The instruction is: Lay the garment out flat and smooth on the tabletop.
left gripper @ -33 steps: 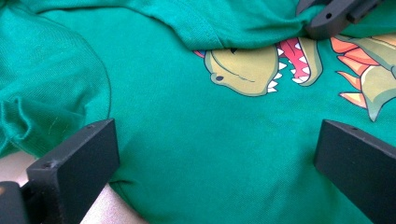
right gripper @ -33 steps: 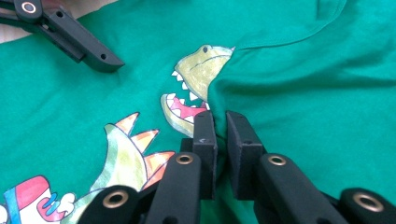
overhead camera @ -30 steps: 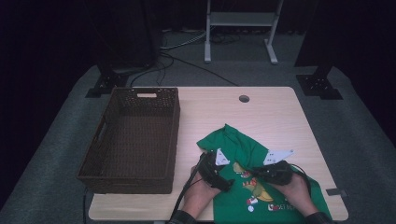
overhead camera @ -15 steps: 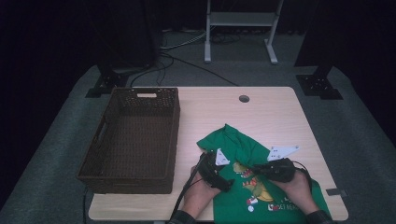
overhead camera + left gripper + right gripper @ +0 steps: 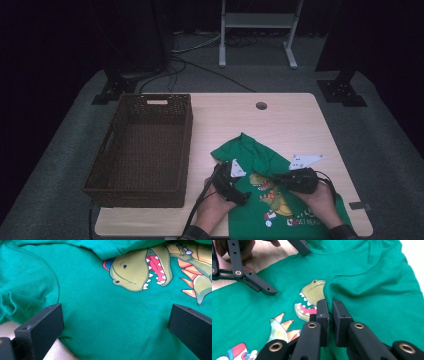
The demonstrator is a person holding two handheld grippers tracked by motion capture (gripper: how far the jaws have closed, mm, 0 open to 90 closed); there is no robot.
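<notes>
A green T-shirt [image 5: 257, 156] with a dinosaur print lies crumpled on the front right of the table. My left gripper [image 5: 239, 192] rests at the shirt's left edge. In the left gripper view it [image 5: 116, 322] stands wide open over flat green cloth [image 5: 100, 302], beside the dinosaur's head [image 5: 135, 272]. My right gripper [image 5: 278, 176] points left over the print. In the right gripper view it [image 5: 330, 308] is shut on a raised fold of the shirt [image 5: 374, 290] next to the dinosaur's mouth. The left gripper's fingers [image 5: 262, 286] lie farther off at the top left.
A dark woven basket [image 5: 186, 145] with nothing in it stands on the left half of the light wooden table [image 5: 290, 120]. A cable hole [image 5: 261, 105] sits near the far edge. Black stands and cables lie on the floor beyond.
My right gripper has shifted slightly to the right with the fold in its jaws. The left gripper has kept its place.
</notes>
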